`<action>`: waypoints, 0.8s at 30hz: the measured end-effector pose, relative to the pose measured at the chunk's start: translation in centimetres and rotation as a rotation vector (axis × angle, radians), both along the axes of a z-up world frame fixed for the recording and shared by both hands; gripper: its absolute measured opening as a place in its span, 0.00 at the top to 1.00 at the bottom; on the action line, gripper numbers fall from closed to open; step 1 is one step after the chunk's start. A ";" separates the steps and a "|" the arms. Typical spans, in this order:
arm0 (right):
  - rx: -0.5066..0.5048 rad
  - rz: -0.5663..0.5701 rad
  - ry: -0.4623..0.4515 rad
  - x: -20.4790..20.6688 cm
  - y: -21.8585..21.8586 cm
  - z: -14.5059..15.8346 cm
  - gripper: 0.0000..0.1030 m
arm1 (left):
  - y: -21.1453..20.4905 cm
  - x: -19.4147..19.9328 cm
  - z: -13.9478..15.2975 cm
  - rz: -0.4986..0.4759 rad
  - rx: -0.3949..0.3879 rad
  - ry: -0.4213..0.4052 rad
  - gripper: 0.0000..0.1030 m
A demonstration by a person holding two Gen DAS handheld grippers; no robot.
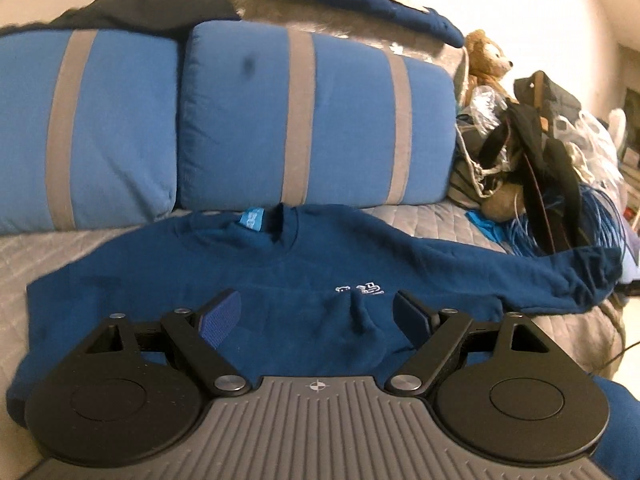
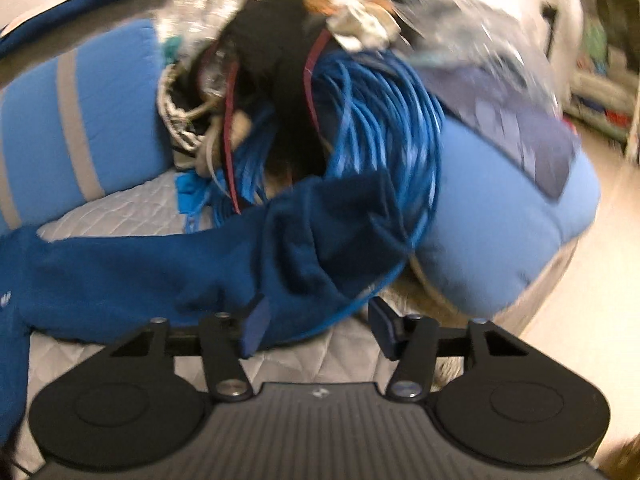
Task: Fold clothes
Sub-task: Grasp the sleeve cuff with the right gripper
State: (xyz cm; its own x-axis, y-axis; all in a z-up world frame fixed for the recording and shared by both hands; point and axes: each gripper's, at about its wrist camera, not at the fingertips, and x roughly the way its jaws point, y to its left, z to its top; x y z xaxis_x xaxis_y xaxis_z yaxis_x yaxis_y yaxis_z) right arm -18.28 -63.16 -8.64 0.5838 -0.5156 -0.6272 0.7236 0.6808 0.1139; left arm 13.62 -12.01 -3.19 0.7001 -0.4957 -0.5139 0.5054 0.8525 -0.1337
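In the left wrist view, the left gripper (image 1: 318,314) stands wide above the chest of the blue sweatshirt (image 1: 248,264), which lies flat on the bed (image 1: 432,220), its collar toward the far pillows (image 1: 304,120).

In the right wrist view, blurred, the right gripper (image 2: 316,326) is wide, empty, near the sleeve (image 2: 320,240). The cuff lies on the blue cable coil (image 2: 384,112); I think pulling the sleeve could drag cable along.

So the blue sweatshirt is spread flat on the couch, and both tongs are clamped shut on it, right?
Not quite. The sweatshirt does lie spread on the couch, but neither pair is clamped. The left wrist view shows the left tongs open above its chest; the right wrist view shows the right tongs open by the sleeve.
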 end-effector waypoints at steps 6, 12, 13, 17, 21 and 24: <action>0.172 -0.104 -0.119 0.1 -1.7 -1.9 0.58 | 1.1 0.6 -0.5 0.055 -0.033 0.030 0.19; 0.270 -0.198 -0.180 1.2 -2.7 -2.8 0.61 | 1.1 0.8 -0.8 0.065 -0.034 0.045 0.19; 0.282 -0.217 -0.176 1.5 -2.8 -3.1 0.61 | 1.1 0.8 -0.8 0.064 -0.031 0.045 0.19; 0.296 -0.263 -0.175 2.1 -3.0 -3.6 0.62 | 1.0 0.8 -0.8 0.057 -0.024 0.044 0.19; 0.306 -0.308 -0.171 2.5 -3.4 -4.0 0.73 | 0.9 0.9 -0.9 0.056 -0.022 0.046 0.19; 0.299 -0.339 -0.149 2.7 -3.4 -3.9 0.91 | 0.9 0.8 -0.9 0.056 -0.021 0.047 0.19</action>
